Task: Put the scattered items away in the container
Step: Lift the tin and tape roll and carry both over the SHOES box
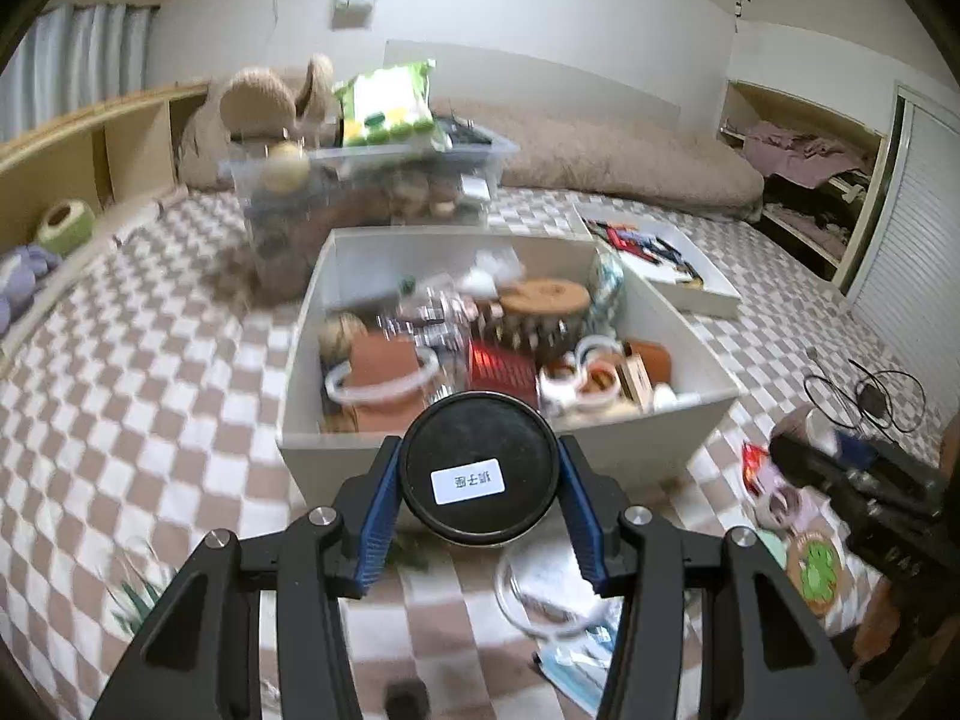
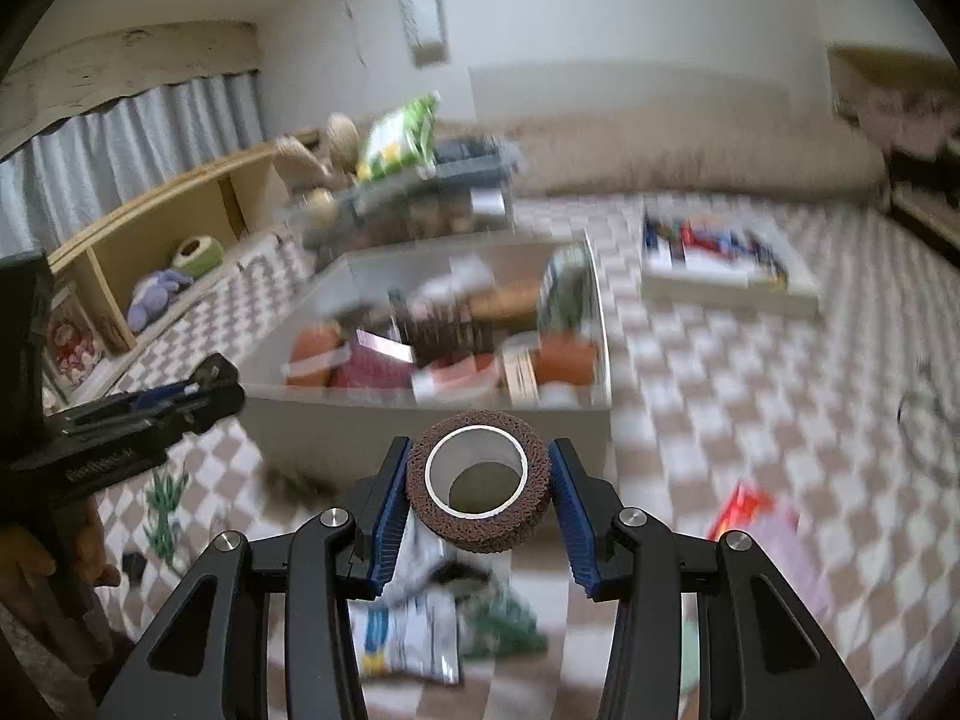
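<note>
Both tools loaded beside the white box

Left wrist view: a round black lid (image 1: 479, 468) with a white label sits low centre, clamped between the blue pads of the left tool (image 1: 479, 483), which is closed on its sides. Just beyond it, mid-frame, stands the white box (image 1: 336, 450), crowded with items, on a checkered bed cover (image 1: 150, 372).

Right wrist view: a brown, rough-textured tape roll (image 2: 479, 480) with a white core sits low centre, pinched between the pads of the right tool (image 2: 479, 489), before the box.
</note>
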A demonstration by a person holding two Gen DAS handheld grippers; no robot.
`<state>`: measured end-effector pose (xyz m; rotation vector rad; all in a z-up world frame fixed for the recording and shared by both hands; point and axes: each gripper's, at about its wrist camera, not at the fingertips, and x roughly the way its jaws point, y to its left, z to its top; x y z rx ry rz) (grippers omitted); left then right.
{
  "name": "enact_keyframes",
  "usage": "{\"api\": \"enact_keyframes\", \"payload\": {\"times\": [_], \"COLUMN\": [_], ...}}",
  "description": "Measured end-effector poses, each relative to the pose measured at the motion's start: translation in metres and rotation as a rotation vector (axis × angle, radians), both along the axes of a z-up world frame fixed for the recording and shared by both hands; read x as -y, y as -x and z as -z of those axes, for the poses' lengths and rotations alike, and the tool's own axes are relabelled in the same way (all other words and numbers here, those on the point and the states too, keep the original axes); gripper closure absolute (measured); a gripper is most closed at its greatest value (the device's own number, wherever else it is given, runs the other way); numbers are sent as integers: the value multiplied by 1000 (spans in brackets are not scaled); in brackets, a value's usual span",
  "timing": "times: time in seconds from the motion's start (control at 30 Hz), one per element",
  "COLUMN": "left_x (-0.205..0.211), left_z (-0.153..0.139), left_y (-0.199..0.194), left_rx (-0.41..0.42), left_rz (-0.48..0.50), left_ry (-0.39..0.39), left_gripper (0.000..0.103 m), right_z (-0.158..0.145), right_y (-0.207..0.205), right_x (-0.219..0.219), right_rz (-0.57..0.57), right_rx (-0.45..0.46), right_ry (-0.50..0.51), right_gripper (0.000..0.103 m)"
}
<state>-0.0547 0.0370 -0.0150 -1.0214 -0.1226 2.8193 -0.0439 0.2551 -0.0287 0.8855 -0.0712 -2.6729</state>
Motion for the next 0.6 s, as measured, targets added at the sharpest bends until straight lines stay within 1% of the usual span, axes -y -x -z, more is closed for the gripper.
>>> {"api": "enact_keyframes", "payload": {"times": [0.17, 0.23, 0.43, 0.6], "left_x": [4, 4, 7, 6], "left_z": [-24, -33, -53, -66], "left_y": [15, 21, 34, 45], "left_rx": [-52, -73, -117, -143], "left_rz": [-12, -13, -11, -9], "left_ry": [-1, -4, -14, -24], "left_gripper": [53, 53, 53, 53], "right_z": [-36, -45, -65, -76], "right_y": [14, 18, 34, 53], "right_x": [12, 15, 18, 19], "right_rz": [-39, -48, -73, -78], "right_rx": [-109, -140, -190, -203], "right_ry": [-17, -21, -19, 4], "right_gripper": [57, 57, 57, 57]}}
